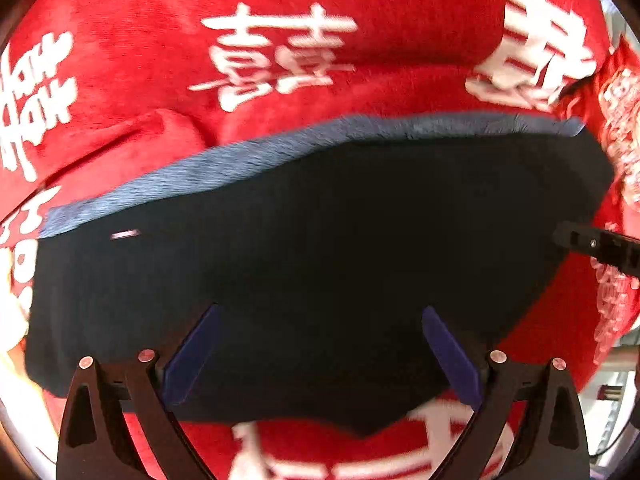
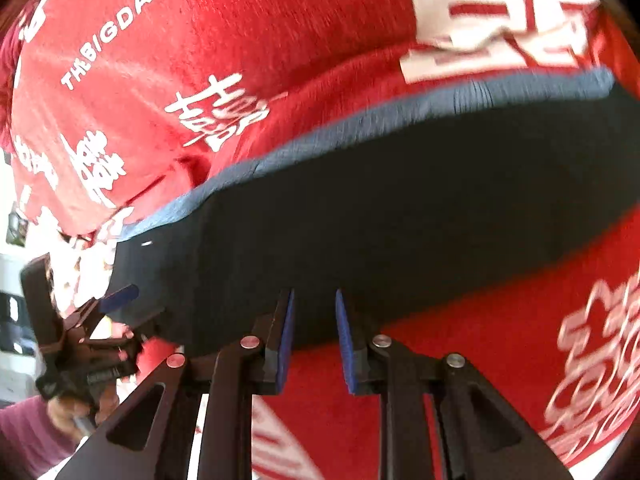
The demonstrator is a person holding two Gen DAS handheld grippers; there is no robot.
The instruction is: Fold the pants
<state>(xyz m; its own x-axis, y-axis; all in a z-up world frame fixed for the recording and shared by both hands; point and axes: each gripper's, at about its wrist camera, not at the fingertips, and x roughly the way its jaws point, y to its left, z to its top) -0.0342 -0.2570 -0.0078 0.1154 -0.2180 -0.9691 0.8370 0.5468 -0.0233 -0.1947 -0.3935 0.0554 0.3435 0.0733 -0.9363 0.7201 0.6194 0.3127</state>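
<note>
The dark navy pants point(image 1: 320, 248) lie folded flat on a red blanket point(image 1: 280, 0), with a lighter blue fleece lining along their far edge point(image 1: 240, 152). My left gripper point(image 1: 320, 312) hovers over the near part of the pants, jaws wide open and empty. In the right wrist view the pants point(image 2: 400, 208) stretch from lower left to upper right. My right gripper point(image 2: 315, 300) is at their near edge, jaws narrowly apart with nothing between them. The left gripper point(image 2: 116, 300) shows at the left end of the pants. The right gripper's finger point(image 1: 592, 244) shows at the right edge.
The red blanket point(image 2: 240, 40) with white characters and the words "THE BIG DAY" covers the whole surface, with wrinkles beyond the pants. A hand in a pink sleeve point(image 2: 40, 432) holds the left gripper. A pale floor or furniture shows at the far left point(image 2: 12, 280).
</note>
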